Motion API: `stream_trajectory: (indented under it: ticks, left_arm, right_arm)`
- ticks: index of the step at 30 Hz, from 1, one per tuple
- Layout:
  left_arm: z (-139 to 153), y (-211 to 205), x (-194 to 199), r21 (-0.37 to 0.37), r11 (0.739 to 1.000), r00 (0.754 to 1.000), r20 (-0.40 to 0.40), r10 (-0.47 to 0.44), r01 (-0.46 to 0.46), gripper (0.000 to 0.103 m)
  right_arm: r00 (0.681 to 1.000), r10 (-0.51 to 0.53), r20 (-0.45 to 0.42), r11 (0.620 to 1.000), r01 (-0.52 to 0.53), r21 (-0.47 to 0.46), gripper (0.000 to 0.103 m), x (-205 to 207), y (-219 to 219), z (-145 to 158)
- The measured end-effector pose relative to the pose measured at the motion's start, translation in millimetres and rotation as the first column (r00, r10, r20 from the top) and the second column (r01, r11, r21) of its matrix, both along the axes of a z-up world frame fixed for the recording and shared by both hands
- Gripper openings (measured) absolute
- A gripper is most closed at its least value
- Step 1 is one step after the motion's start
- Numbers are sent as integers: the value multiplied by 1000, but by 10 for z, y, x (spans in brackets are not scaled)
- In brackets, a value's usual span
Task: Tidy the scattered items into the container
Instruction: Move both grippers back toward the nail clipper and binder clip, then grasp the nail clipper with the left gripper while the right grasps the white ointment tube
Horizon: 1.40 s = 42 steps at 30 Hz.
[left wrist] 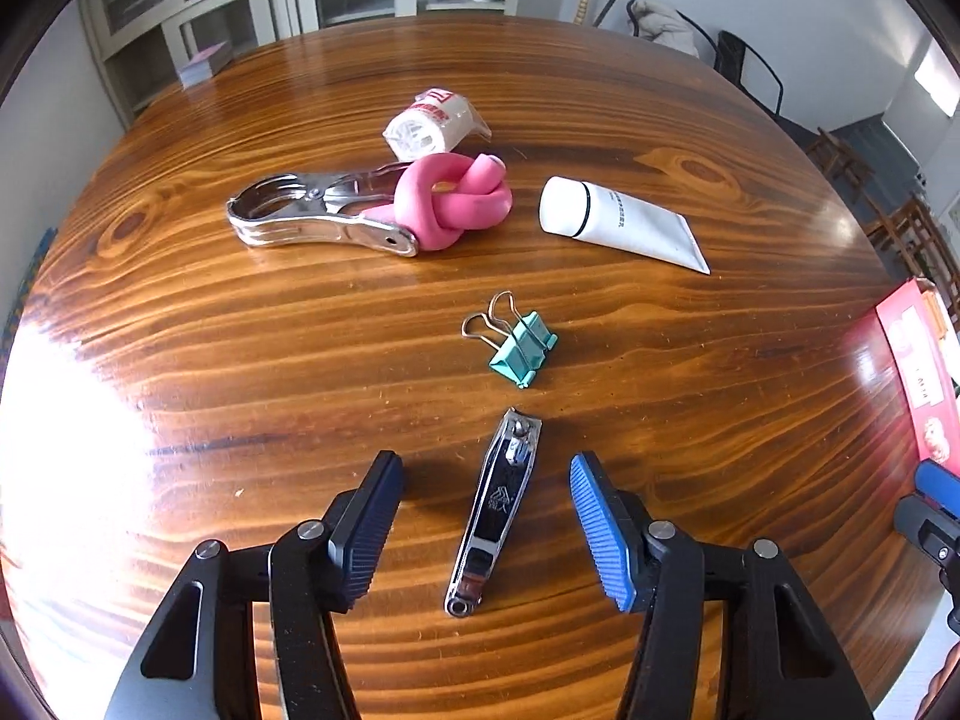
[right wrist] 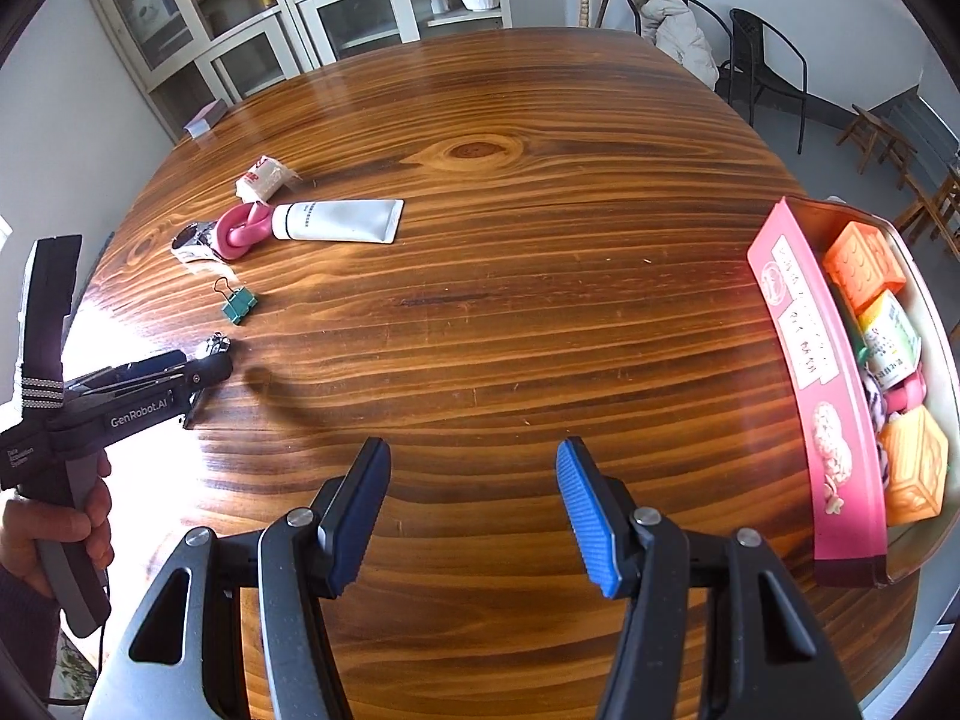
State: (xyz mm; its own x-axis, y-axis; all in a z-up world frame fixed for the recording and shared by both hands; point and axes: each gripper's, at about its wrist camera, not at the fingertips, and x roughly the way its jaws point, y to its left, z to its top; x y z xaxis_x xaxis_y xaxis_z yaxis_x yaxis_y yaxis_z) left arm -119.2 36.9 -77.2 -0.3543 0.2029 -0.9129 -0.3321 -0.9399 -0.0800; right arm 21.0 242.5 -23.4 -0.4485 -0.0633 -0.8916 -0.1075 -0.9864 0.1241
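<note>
Left wrist view: nail clipper (left wrist: 495,510) between the untouching fingers of the open left gripper (left wrist: 486,531).

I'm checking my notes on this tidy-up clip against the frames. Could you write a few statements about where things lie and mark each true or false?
1. The nail clipper lies on the table between the fingers of the left tongs, untouched. True.
2. The green binder clip is already in the container. False: it lies on the table, just beyond the nail clipper.
3. The right tongs hold the white tube. False: they are open over bare wood; the tube lies far off.
4. The pink knotted piece touches the metal clamp. True.
5. The container holds orange blocks. True.
</note>
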Motion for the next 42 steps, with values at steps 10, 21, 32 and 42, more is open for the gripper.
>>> stream_trajectory:
  ticks: [10, 21, 32, 42]
  left_arm:
    - [24, -94, -12, 0, 1000, 1000, -4, 18, -18, 18]
    - [42, -420, -67, 31, 994, 994, 31, 105, -106, 18]
    - [42, -650, -114, 39, 988, 988, 39, 146, -148, 18]
    - [59, -755, -136, 69, 984, 985, 65, 160, -164, 18]
  right_arm:
    - [999, 52, 5, 999, -52, 12, 62, -204, -164, -67]
    - [970, 242, -36, 966, -237, 100, 62, -923, -524, -127]
    - [889, 458, -4, 872, -448, 197, 62, -1663, -987, -321]
    - [856, 516, 15, 837, -508, 203, 62, -1889, -1059, -430]
